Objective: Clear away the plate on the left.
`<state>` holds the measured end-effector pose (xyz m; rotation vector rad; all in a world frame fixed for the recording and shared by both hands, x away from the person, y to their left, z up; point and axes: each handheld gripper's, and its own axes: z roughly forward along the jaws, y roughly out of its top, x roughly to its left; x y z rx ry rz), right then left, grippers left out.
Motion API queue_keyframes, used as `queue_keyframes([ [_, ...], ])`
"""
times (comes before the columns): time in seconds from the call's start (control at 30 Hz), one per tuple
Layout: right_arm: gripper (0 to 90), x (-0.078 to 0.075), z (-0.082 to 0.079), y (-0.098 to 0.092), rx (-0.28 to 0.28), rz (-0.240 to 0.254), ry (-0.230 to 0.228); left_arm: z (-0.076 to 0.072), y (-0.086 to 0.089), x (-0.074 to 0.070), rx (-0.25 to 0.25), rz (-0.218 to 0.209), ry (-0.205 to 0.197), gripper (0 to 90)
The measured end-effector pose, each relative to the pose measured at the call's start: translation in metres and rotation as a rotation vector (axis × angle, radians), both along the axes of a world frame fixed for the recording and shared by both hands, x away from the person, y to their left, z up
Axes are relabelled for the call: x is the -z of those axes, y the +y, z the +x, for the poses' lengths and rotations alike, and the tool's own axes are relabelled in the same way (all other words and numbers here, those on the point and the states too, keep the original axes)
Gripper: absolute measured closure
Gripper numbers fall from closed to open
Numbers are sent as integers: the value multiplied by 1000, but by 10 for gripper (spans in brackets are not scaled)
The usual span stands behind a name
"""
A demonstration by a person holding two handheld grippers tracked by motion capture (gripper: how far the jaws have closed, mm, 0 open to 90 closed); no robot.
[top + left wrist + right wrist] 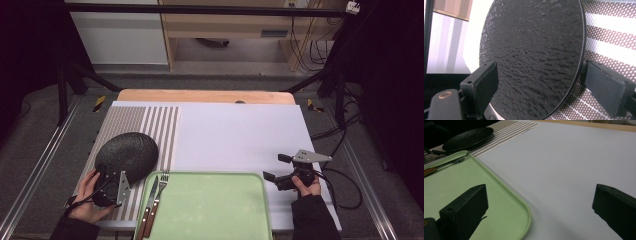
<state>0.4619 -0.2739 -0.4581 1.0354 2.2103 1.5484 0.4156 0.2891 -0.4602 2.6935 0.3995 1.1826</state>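
Observation:
A black textured plate (127, 155) lies on the striped placemat (162, 130) at the left of the table. My left gripper (112, 182) sits at its near edge. In the left gripper view the plate (531, 55) stands between the jaws of the left gripper (539, 72), one pad (486, 85) in front of its face and the other beside its rim; I see no firm press. My right gripper (276, 166) stands open over the white sheet, right of the green tray (210, 174), nothing between its jaws (540, 195).
A fork (161, 192) and a wooden-handled knife (150, 200) lie along the left side of the green tray (524, 205). A white sheet (240, 135) covers the table's middle and right. The plate (467, 138) and fork (454, 161) show far off.

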Motion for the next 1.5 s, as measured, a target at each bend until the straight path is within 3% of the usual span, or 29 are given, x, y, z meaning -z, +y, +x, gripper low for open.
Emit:
queue_keyframes([
  [0.23, 5, 0, 0, 0, 4, -3, 1, -1, -1, 5, 37, 36, -45, 244],
  [0.83, 5, 0, 0, 0, 4, -5, 2, -10, -6, 17, 103, 127, -81, 547],
  [1.13, 5, 0, 1, 0, 4, -6, 3, -16, -8, 28, 147, 184, -145, 668],
  [1.5, 5, 0, 0, 0, 4, -5, 2, -17, -9, 36, 175, 218, -175, 767],
])
